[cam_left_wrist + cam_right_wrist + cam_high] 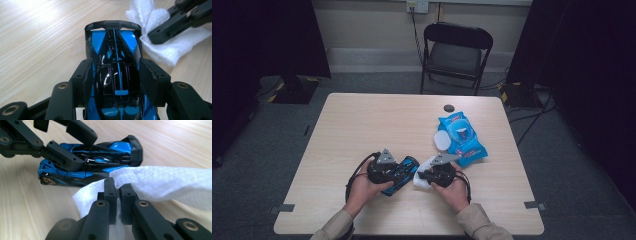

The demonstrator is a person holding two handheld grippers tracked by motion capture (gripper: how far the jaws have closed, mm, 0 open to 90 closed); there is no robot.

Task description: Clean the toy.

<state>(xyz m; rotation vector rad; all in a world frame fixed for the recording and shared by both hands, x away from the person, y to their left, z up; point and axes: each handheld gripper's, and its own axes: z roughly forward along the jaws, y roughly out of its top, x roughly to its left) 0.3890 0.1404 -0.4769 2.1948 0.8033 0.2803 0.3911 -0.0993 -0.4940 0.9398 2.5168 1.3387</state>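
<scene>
**Toy car clamped, wipe pinched beside it**

Left tongs (115, 82) clamped on the blue-and-black toy car (115, 62), pads on both flanks around mid-body, rear wing pointing away from the hand. Car sits at the near middle of the bench (362, 125); can't tell if its wheels touch the surface. Right tongs (119, 192) closed tight, pinching a white wipe (160, 182). Wipe is bunched and hangs just beside the car's wing end; contact with the car not clear. Blue wipes pack (460, 138) lies flap open on the bench right of centre, beyond the right hand (455, 190). Small dark round cap (448, 108) near the far edge. Black folding chair (455, 55) behind the bench.
</scene>
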